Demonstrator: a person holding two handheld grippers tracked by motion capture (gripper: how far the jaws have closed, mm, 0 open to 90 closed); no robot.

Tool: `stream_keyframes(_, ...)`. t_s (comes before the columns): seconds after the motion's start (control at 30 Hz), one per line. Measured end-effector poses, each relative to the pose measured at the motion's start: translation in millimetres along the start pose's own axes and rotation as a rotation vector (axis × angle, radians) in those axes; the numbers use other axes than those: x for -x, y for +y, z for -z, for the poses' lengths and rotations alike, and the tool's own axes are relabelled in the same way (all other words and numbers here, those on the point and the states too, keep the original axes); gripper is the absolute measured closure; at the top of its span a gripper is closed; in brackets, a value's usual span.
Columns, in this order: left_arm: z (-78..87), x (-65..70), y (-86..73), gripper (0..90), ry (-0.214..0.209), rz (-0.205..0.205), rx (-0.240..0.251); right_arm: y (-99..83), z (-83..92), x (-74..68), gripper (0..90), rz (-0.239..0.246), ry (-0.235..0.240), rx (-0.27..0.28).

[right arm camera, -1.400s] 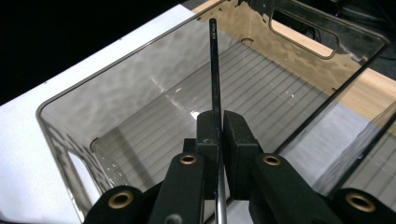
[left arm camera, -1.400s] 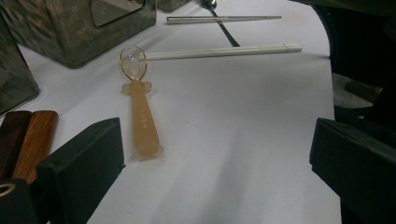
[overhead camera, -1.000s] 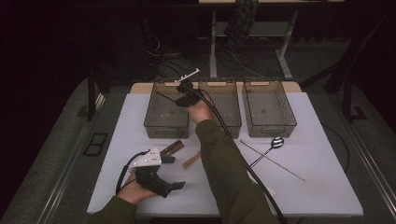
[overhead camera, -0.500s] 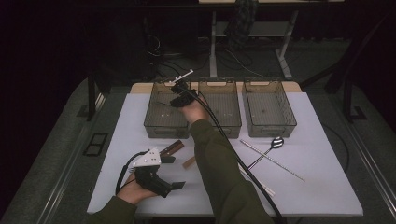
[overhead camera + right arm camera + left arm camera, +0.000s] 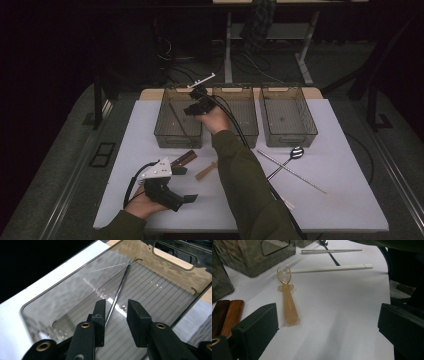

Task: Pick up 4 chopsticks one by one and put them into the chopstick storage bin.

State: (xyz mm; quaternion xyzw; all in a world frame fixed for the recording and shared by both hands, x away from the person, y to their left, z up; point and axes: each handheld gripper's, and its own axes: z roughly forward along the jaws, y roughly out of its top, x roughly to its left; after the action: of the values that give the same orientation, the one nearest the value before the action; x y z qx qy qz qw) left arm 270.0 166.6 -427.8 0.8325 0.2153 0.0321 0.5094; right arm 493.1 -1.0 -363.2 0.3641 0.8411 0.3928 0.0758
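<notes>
Right gripper over the left bin; left gripper resting low on the desk.

My right gripper (image 5: 115, 315) hovers above the left bin (image 5: 165, 131), upper centre of the high view, jaws parted around a thin dark rod (image 5: 117, 295) lying inside it. My left gripper (image 5: 165, 187) sits at lower left, jaws wide open, empty, facing an orange plastic spoon (image 5: 287, 300) on the white desk (image 5: 337, 315).

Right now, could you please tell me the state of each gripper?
Left gripper: open, empty, near the spoon.
Right gripper: open over the left bin, holding nothing; the rod lies inside.
</notes>
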Motion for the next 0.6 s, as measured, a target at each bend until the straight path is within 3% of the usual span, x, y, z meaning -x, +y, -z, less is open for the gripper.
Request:
stream_keyframes(0.27, -0.3, -0.5, -0.3, 1.4, 0.007, 0.002, -0.001, -19.1, 29.9, 9.3, 52.6, -0.005, 0.073, 0.027)
stream_keyframes(0.6, -1.8, -1.9, -1.3, 1.4, 0.012, 0.002, -0.012, -48.5, 67.5, 17.2, 44.2, 0.057, 0.111, 0.042)
